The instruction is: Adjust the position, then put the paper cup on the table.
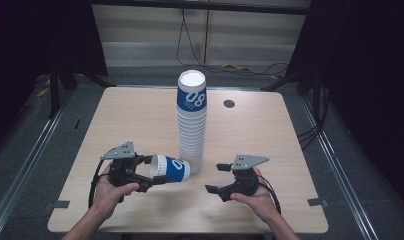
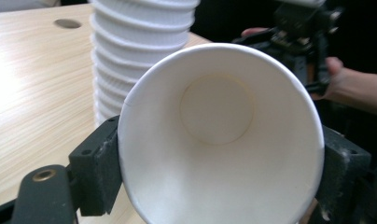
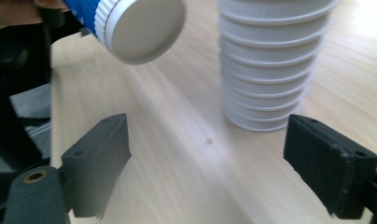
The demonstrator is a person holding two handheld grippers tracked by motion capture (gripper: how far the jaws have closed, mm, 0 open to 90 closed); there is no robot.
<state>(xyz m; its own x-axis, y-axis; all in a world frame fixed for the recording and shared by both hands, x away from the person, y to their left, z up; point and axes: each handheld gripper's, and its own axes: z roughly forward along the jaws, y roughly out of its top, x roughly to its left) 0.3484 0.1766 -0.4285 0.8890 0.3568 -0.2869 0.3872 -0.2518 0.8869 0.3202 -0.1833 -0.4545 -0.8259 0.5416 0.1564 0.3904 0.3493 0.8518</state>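
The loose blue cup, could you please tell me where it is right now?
In the high view the blue cup lies sideways in the left gripper, left of the cup stack at its base.

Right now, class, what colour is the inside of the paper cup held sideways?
Plain white inside the sideways paper cup; the left gripper view shows it best.

In the left gripper view the cup [image 2: 219, 140] runs off the bottom edge, so its lower rim is cut away, and its wide mouth hides its own blue outside and most of the counter [image 2: 32, 93] behind it. The stack [image 2: 140, 51] loses its top to the upper edge there; the right gripper view crops it likewise. In that view the cup's mouth end is cut off at the top left. In the high view, the small print under the stack's "08" is too small to read.
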